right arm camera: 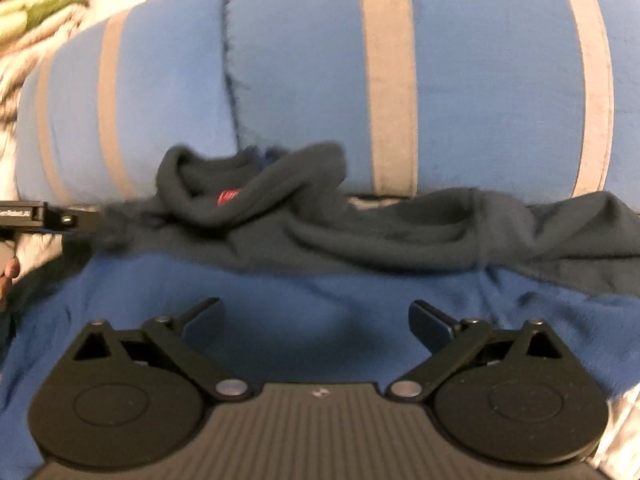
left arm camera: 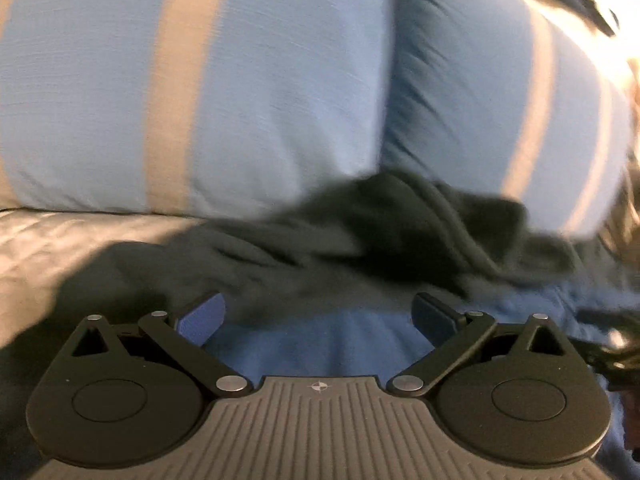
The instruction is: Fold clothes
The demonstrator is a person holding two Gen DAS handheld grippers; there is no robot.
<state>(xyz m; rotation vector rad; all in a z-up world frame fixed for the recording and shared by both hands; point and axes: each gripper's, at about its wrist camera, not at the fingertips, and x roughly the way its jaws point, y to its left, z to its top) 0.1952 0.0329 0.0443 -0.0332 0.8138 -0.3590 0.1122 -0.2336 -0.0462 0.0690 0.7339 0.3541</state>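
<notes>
A dark grey garment (right arm camera: 360, 228) lies crumpled on a blue blanket (right arm camera: 304, 320), its collar with a red label (right arm camera: 229, 197) rolled up at the left. In the left wrist view the same garment (left arm camera: 360, 240) is bunched against the pillows. My left gripper (left arm camera: 320, 316) is open just short of the garment's near edge, with nothing between its fingers. My right gripper (right arm camera: 316, 320) is open over the blue blanket, a little short of the garment and apart from it. The left gripper's black body (right arm camera: 44, 216) shows at the left edge of the right wrist view.
Two blue pillows with tan stripes (left arm camera: 200, 92) (right arm camera: 440, 80) stand right behind the garment. A light quilted bedspread (left arm camera: 60, 248) lies to the left of the blanket. A person's fingers (right arm camera: 10, 270) show at the left edge. Pale bedding (right arm camera: 36, 12) lies at the upper left.
</notes>
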